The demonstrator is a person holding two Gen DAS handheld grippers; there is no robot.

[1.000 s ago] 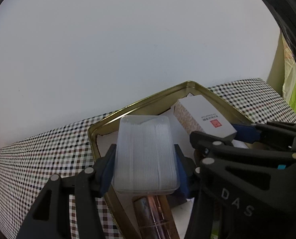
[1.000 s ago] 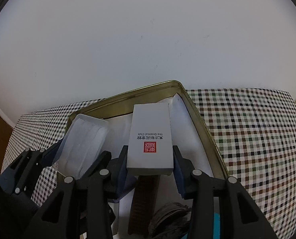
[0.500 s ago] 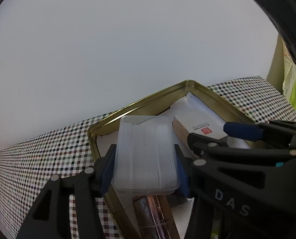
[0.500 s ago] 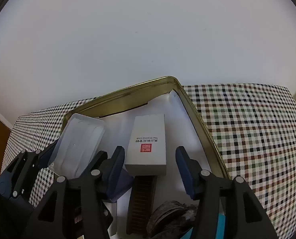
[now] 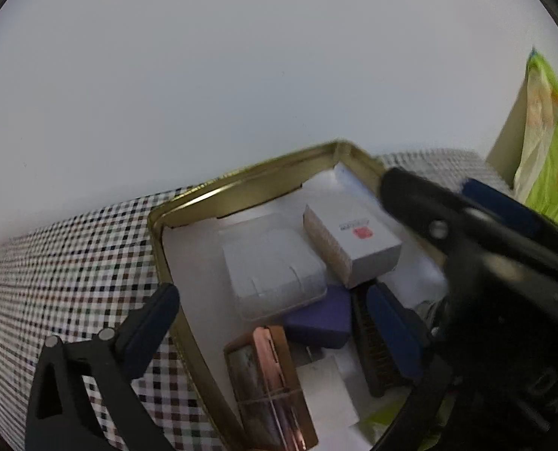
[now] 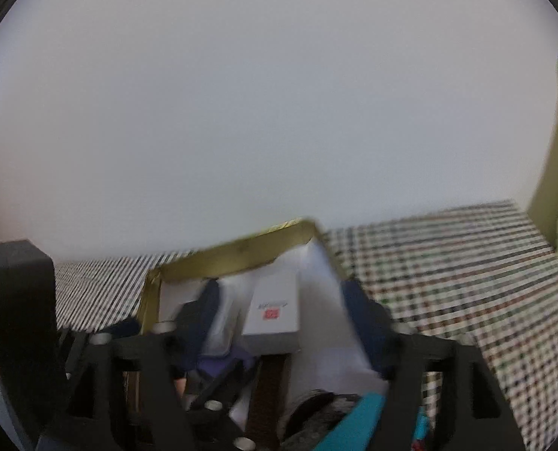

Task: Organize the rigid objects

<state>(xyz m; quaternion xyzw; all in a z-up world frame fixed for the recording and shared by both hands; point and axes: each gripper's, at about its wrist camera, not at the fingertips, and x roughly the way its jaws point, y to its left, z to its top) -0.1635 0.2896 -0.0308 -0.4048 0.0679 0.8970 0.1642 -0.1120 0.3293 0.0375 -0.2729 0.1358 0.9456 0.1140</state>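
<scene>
A gold tin [image 5: 241, 184] stands on a checked cloth and holds several items. A clear plastic case [image 5: 275, 270] lies flat inside it, beside a white box with a red stamp [image 5: 354, 240]. My left gripper [image 5: 275, 323] is open and empty, its fingers wide apart above the tin's near side. My right gripper [image 6: 279, 312] is open and empty too, drawn back from the white box [image 6: 275, 312]; it also shows blurred at the right of the left wrist view [image 5: 467, 225]. The tin's rim [image 6: 241, 248] shows in the right wrist view.
The tin also holds a purple box [image 5: 320, 323], a brown comb-like piece [image 5: 373, 349], a copper-coloured pack [image 5: 271, 383] and white paper. A teal item [image 6: 354, 424] lies near the right gripper. A green patterned cloth [image 5: 549, 143] hangs at right. A plain wall stands behind.
My left gripper has opened and let the clear case drop flat into the tin. My right gripper, open since half a second ago, has pulled back and up from the white box.
</scene>
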